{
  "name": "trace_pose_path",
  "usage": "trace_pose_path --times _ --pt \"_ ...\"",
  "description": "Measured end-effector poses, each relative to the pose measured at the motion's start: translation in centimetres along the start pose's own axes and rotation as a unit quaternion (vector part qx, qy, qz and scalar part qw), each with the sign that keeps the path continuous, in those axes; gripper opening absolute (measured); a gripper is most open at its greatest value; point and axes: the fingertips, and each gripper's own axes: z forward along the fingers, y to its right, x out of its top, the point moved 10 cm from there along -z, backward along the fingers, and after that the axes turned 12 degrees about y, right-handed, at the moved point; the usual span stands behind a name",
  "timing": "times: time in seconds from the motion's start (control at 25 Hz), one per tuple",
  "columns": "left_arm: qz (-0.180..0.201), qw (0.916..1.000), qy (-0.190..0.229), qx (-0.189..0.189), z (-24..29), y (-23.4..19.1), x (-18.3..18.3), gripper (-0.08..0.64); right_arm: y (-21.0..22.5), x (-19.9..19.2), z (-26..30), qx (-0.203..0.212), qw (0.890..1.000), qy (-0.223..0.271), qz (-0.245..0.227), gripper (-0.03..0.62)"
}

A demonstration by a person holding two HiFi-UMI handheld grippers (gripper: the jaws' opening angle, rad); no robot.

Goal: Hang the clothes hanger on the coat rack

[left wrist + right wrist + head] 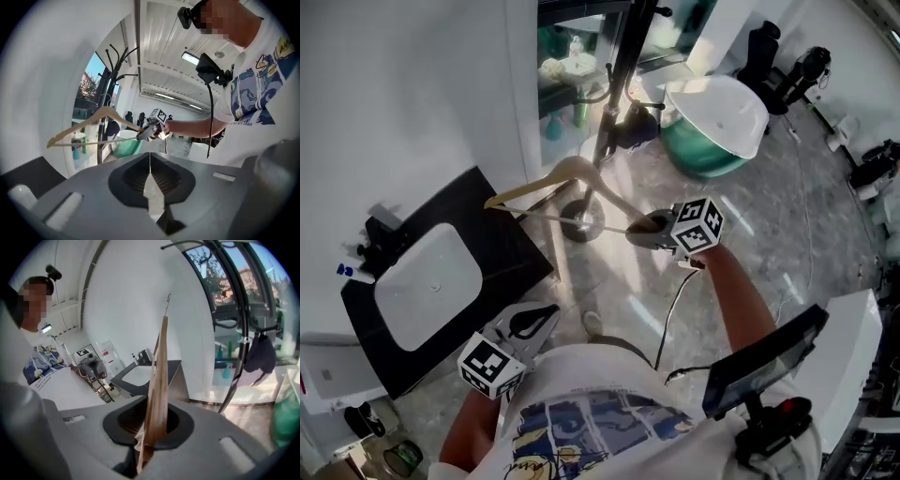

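Note:
A light wooden clothes hanger (551,186) hangs in the air in front of me, and my right gripper (649,229) is shut on its right end. In the right gripper view the hanger (157,390) stands edge-on out of the jaws, with its metal hook (167,303) at the top. The black coat rack (617,84) rises just beyond the hanger, and its round base (581,221) shows under the bar. Down at the lower left my left gripper (531,322) is shut and holds nothing. Its own view shows the hanger (93,125) and the right gripper (149,130).
A black counter with a white sink (427,286) stands at the left against the white wall. A white and green tub (717,122) sits on the floor right of the rack. On the rack (239,324) hangs a dark garment (260,355).

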Motion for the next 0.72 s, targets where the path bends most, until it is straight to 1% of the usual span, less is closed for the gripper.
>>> trace_pose_path --times 0.16,0.32,0.44,0.56,0.72 --pt "0.003 0.9995 -0.001 -0.032 0.9 -0.4 0.2 0.009 -1.2 4.2 -5.4 -0.035 0.998 0.034 -0.035 0.032" --pt "0.008 0.9990 0.007 -0.044 1.9 -0.9 0.6 0.009 -1.2 8.5 -10.0 -0.057 0.994 0.070 -0.068 0.032" --pt "0.006 0.9990 0.016 -0.040 2.8 -1.3 0.9 0.009 -0.4 11.7 -13.1 -0.072 0.989 0.093 -0.086 0.032" --pt "0.005 0.9992 0.024 -0.031 3.8 -1.6 1.1 0.009 1.2 14.4 -15.5 -0.088 0.986 0.100 -0.101 0.032" --pt "0.005 0.9993 0.037 -0.010 5.1 -1.7 1.1 0.009 4.7 16.6 -17.1 -0.082 0.986 0.096 -0.112 0.033"
